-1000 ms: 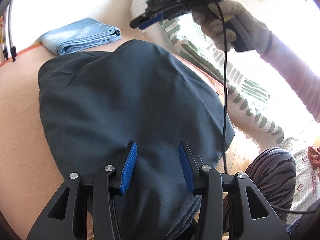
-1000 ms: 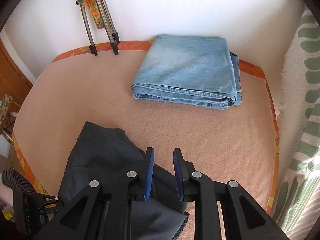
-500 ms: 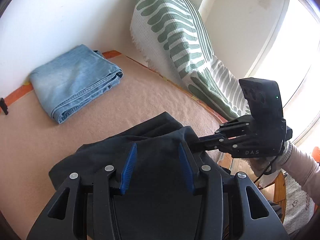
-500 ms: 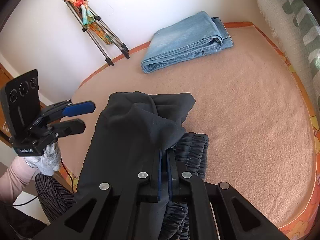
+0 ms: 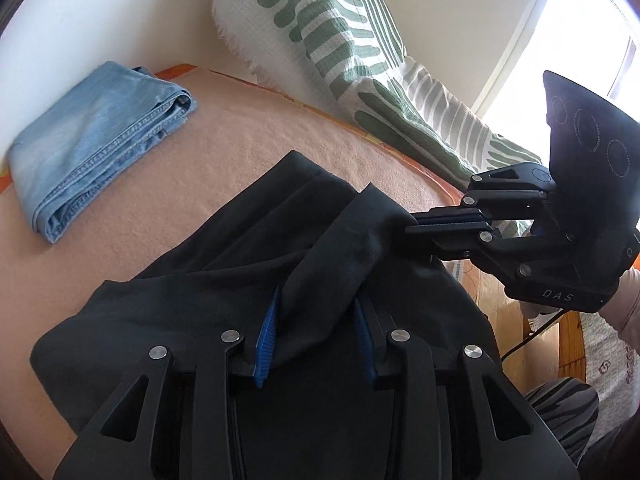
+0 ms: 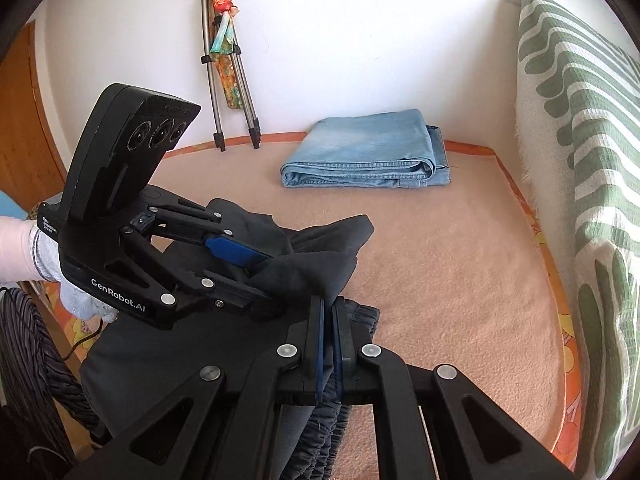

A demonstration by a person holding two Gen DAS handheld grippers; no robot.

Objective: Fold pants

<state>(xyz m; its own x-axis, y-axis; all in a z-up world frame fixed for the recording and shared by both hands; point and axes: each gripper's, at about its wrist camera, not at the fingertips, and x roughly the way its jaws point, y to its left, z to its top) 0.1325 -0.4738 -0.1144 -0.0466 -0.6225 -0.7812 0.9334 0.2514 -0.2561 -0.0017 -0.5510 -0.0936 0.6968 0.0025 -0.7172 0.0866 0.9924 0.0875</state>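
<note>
Progress on the fold is judged early. The dark pants [image 5: 248,300] lie bunched at the near edge of the bed [image 6: 460,264], on its peach cover, part of the cloth apparently hanging over the near side toward the person. No flat, squared fold is visible; the fabric stands in loose ridges, and a gathered elastic waistband shows under the right claw in the right wrist view.

The right claw [image 6: 329,316] is clamped tight on a raised fold of the dark cloth, its pads together with fabric pinched between them. The left claw [image 5: 316,332] is narrowing at this moment; a ridge of the same cloth runs up between its blue pads, but whether they already press on it cannot be told with certainty. The two claws are close together on the same bunch.

A pair of blue jeans [image 6: 364,156], neatly folded, rests near the wall, well apart from the dark pair. That item appears finished.

Remaining, by judgement: secure the second grip, spread the garment flat on the bed, align the legs, then fold. A loose pinch may slip on the thin cloth.
</note>
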